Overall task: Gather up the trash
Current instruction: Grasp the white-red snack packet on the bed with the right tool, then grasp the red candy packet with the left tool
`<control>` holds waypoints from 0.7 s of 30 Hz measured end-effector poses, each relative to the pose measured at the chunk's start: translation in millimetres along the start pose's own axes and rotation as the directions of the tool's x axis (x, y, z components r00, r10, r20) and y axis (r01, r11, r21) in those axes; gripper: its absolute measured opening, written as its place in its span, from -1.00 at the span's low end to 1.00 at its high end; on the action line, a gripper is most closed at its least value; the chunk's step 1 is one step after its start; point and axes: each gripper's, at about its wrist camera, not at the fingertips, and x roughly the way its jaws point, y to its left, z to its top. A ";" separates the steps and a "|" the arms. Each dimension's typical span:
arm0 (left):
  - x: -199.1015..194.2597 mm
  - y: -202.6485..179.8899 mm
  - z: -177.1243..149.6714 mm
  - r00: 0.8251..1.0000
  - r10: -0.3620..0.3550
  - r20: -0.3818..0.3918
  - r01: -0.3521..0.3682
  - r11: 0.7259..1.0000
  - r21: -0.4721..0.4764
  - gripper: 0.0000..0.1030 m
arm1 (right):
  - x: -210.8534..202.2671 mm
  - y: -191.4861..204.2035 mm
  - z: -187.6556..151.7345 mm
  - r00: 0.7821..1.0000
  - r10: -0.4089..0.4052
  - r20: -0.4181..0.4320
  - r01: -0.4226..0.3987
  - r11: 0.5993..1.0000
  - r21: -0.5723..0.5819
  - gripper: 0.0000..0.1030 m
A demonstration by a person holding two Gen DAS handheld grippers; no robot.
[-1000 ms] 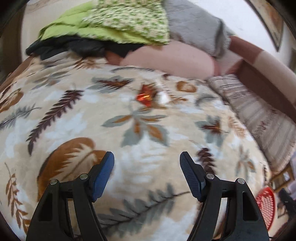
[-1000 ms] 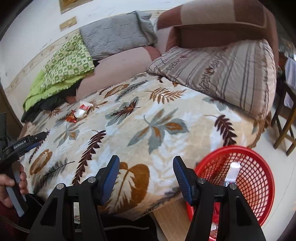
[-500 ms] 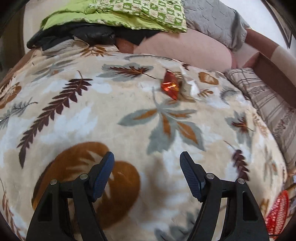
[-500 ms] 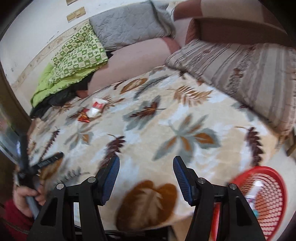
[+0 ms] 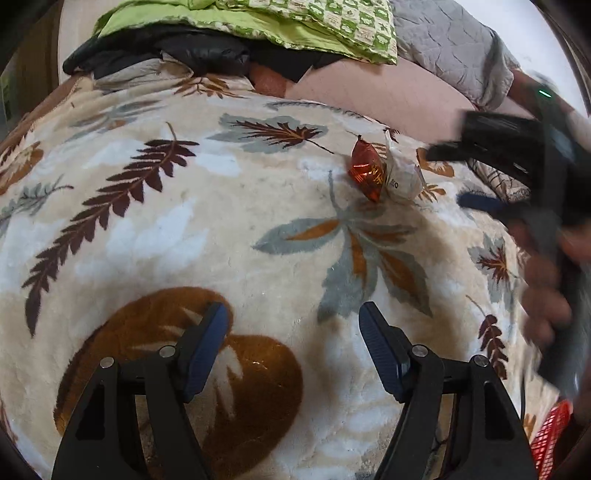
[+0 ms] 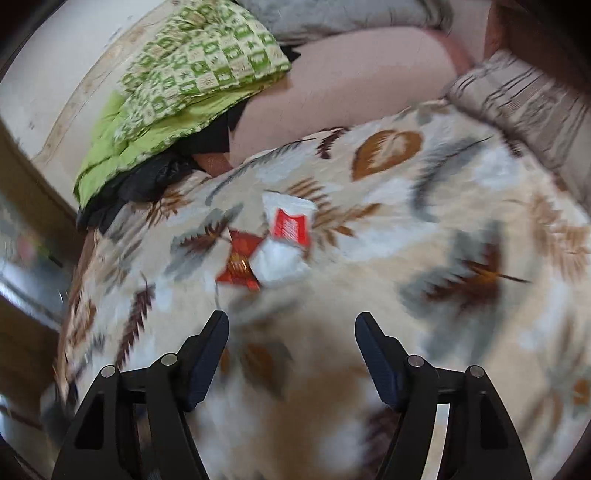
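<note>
The left gripper (image 5: 290, 347) is hovering over the leaf-print blanket (image 5: 184, 236), jaws spread and holding nothing. Ahead, a red foil wrapper (image 5: 366, 170) is lying touching a white wrapper (image 5: 402, 179). The right gripper (image 6: 291, 354) is facing the pair, jaws spread, empty. Judged step: approach to pick-up. Next move calls for straddling one wrapper, then closing.

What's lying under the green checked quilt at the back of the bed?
A dark, shiny black garment sticks out from under the green checked quilt, with a pinkish cover beside it. How far the garment runs underneath, or anything else below, is hidden.
</note>
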 end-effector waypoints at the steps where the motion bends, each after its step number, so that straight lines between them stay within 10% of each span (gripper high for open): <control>1: 0.5 -2.1 -0.4 1.000 0.004 0.002 -0.004 1.000 0.012 0.40 | 18.2 4.2 10.2 1.000 -0.011 0.000 0.011 1.000 0.019 0.46; 8: 5.0 -9.9 -1.0 1.000 0.001 -0.006 0.000 0.998 0.055 0.40 | 98.0 10.4 54.6 0.996 -0.075 -0.046 0.077 0.995 0.058 0.46; 12: 4.9 -12.8 -1.9 1.000 -0.022 -0.014 0.023 0.998 0.064 0.41 | 119.1 5.4 57.3 0.994 -0.058 -0.095 0.065 0.995 0.070 0.01; 21: 11.2 -10.0 24.1 0.997 -0.072 -0.042 0.072 0.997 -0.012 0.41 | 27.8 -14.0 7.5 0.998 -0.057 0.039 0.055 0.997 0.060 -0.04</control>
